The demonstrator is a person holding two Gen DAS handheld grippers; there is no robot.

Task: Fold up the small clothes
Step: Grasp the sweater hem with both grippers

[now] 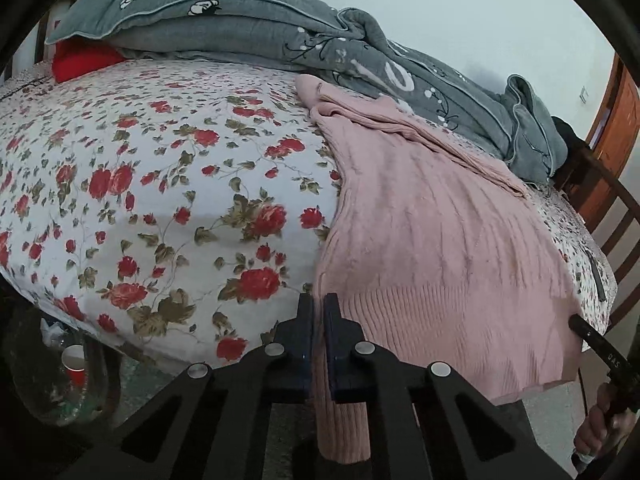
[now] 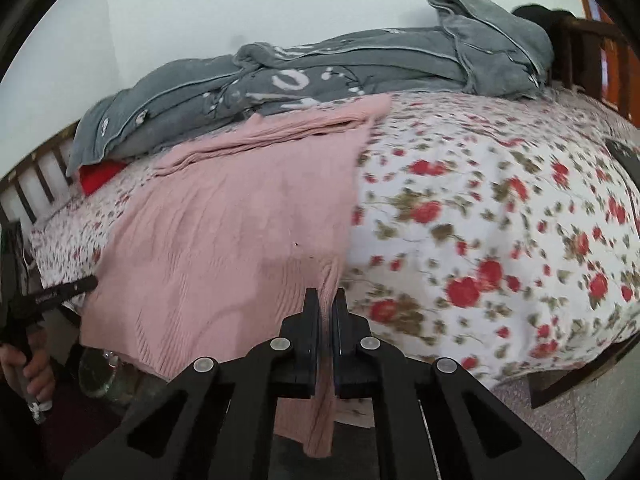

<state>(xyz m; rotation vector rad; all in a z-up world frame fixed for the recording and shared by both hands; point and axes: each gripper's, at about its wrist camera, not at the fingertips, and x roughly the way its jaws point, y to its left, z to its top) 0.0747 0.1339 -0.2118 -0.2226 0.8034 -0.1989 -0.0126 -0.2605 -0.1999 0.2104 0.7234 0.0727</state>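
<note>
On the floral bedsheet lies the pink knit sweater, hem hanging over the near edge — left gripper and right gripper each pinch a hem corner. I'd lift both evenly, keeping the hem taut.

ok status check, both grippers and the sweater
Left gripper shut on pink sweater hem corner. Right gripper shut on the opposite corner. Sweater flat on floral bedsheet; grey quilt bunched behind its top.
</note>
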